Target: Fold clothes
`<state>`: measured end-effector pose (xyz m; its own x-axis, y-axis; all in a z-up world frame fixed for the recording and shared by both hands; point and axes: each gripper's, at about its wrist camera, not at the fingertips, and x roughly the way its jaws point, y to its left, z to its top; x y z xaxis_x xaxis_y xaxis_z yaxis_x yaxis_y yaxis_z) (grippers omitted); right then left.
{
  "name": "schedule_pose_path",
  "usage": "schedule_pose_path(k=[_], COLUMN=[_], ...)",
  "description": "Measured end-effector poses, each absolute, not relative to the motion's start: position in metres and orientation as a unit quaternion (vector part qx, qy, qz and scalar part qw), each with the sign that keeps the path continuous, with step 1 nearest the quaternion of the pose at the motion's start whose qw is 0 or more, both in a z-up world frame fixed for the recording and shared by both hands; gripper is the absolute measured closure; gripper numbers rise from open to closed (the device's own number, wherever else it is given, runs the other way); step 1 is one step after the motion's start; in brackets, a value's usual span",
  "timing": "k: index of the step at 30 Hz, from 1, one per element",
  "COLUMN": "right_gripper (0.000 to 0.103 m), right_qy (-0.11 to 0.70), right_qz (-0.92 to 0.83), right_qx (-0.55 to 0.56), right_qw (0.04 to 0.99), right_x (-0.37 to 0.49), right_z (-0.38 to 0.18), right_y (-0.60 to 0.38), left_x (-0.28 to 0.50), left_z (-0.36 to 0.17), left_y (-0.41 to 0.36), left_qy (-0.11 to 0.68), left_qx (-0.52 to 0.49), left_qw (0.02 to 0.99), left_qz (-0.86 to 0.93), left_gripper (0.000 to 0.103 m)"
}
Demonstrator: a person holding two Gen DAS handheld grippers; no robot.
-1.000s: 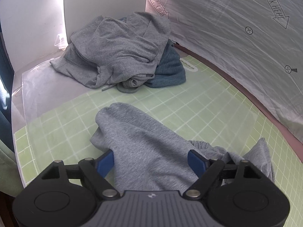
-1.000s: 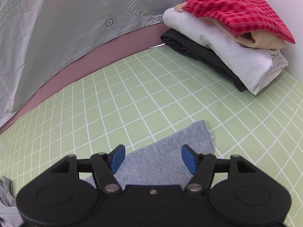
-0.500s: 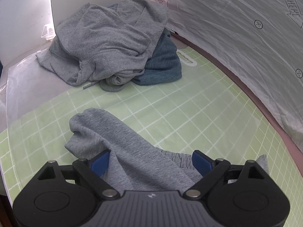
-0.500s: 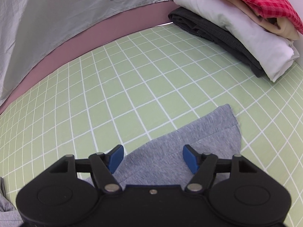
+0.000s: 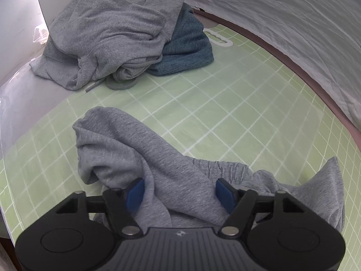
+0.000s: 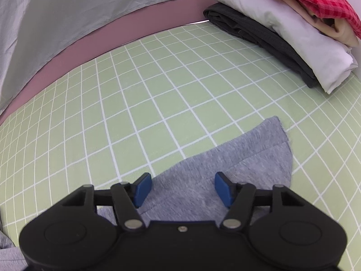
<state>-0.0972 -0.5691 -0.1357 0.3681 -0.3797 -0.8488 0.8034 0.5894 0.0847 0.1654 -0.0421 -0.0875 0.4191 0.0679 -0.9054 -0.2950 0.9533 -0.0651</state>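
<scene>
A light grey garment [image 5: 140,149] with a gathered elastic waistband [image 5: 218,167] lies crumpled on the green grid mat [image 5: 225,103]. My left gripper [image 5: 180,194] points down onto it. Its jaws are closing, and a raised ridge of the grey cloth stands between the blue pads [image 5: 135,194]. In the right wrist view a flat corner of the same grey garment [image 6: 248,158] spreads over the mat [image 6: 135,90]. My right gripper [image 6: 182,189] hangs low over that cloth. Its jaws are closing too, with the fabric lying flat between and below them.
A heap of a grey hoodie [image 5: 108,33] over a teal garment [image 5: 187,52] sits at the mat's far left. A folded stack [image 6: 293,29] of red check, beige, white and black clothes stands far right. A grey printed sheet [image 5: 282,22] hangs behind the mat.
Both grippers came down closer to the grey garment and their jaws narrowed. The cloth under the left gripper has bunched into a ridge between the pads.
</scene>
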Motion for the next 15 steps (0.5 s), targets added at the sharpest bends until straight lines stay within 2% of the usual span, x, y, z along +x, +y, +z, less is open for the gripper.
schedule_pose_path(k=[1,2,3,4,6,8,14,15], right_gripper=[0.049,0.053,0.059,0.063,0.086,0.093,0.095,0.092], right_qy=[0.420,0.423,0.425,0.426,0.420,0.405,0.380,0.381], right_qz=[-0.372,-0.368,-0.364,-0.361,-0.363,-0.368,-0.369,-0.366], right_qx=[0.247,0.240,0.233,0.228,0.227,0.235,0.220,0.227], right_qw=[0.790,0.793,0.795,0.798,0.800,0.803,0.819,0.818], right_x=[-0.097,-0.098,-0.098,-0.099,-0.104,-0.113,-0.133,-0.133], right_z=[-0.136,-0.136,-0.136,-0.135,-0.133,-0.128,-0.107,-0.108], right_y=[-0.568,-0.567,-0.566,-0.565,-0.566,-0.568,-0.569,-0.569], left_x=[0.165,0.164,0.163,0.161,0.157,0.154,0.144,0.142], left_z=[-0.090,-0.091,-0.093,-0.093,-0.088,-0.081,-0.055,-0.054], left_y=[-0.041,-0.039,-0.036,-0.034,-0.034,-0.036,-0.036,-0.035], left_qy=[0.531,0.534,0.535,0.535,0.527,0.515,0.485,0.484], left_qx=[-0.108,-0.113,-0.122,-0.129,-0.128,-0.120,-0.120,-0.121], left_qw=[0.833,0.830,0.829,0.828,0.834,0.843,0.863,0.863], left_qz=[0.112,0.113,0.110,0.107,0.103,0.098,0.080,0.079], left_gripper=[0.062,0.080,0.092,0.092,0.095,0.096,0.097,0.097])
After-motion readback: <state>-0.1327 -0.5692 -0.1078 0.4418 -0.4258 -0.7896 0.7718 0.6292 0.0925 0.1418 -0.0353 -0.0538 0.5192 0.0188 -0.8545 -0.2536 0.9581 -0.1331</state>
